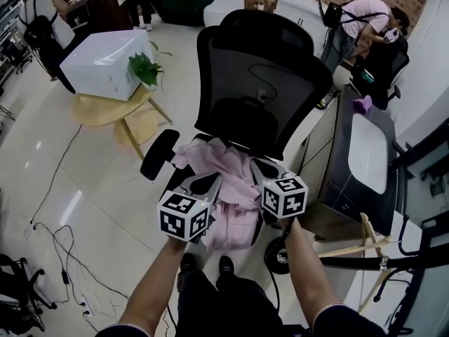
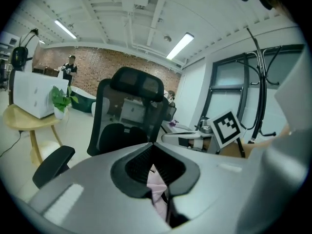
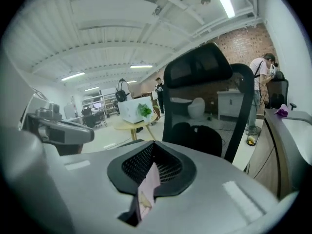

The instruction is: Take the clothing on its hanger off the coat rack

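Observation:
A pink garment (image 1: 228, 170) lies bunched on the seat of a black mesh office chair (image 1: 259, 76). My left gripper (image 1: 209, 184) is at the garment's left side, and in the left gripper view the left gripper (image 2: 154, 148) is shut on a fold of the pink cloth (image 2: 157, 185). On the right side of the heap, my right gripper (image 1: 262, 174) is likewise shut, with the right gripper (image 3: 152, 148) pinching a strip of pink cloth (image 3: 146, 189) between its jaws. I see no hanger in the cloth. The black coat rack (image 2: 259, 82) stands off to the right.
A wooden stool carries a white box (image 1: 105, 62) and a plant (image 1: 144, 69) at the left. A dark desk (image 1: 365, 153) is to the right of the chair. Cables (image 1: 63, 237) trail on the floor. People stand at the back of the room.

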Demonstrator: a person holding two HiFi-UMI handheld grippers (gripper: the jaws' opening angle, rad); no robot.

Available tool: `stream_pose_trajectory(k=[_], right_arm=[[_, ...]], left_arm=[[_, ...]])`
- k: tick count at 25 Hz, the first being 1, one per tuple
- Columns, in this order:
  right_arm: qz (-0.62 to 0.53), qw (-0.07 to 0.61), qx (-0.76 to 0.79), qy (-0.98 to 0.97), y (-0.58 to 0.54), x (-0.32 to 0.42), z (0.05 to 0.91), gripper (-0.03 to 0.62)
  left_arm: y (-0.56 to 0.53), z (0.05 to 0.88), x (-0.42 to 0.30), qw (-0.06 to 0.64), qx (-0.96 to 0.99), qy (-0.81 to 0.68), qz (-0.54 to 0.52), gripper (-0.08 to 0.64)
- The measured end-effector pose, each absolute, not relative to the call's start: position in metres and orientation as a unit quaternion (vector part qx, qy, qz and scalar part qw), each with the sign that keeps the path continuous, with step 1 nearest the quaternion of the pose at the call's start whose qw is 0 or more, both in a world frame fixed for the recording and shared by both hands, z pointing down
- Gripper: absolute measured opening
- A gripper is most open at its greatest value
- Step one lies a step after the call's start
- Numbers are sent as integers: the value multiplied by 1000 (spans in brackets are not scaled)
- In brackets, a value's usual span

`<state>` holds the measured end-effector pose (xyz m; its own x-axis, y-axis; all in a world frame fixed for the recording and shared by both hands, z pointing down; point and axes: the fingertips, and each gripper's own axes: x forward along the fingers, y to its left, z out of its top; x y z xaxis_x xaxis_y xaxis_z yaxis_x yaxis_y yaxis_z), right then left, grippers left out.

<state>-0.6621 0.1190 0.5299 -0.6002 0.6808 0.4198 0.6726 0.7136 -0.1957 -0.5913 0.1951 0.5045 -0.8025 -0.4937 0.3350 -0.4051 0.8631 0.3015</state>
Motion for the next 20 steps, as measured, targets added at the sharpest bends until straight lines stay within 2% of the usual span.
stream_pose_trajectory(k=[10,20], right_arm=[[25,121,-375,-919,147,-616,399,2],[29,85,-373,-923,165,-586,358,2]], left_arm=[[209,414,-576,138,288,-944,-79,12],[223,381,-558,106,307,-942,-81,12]])
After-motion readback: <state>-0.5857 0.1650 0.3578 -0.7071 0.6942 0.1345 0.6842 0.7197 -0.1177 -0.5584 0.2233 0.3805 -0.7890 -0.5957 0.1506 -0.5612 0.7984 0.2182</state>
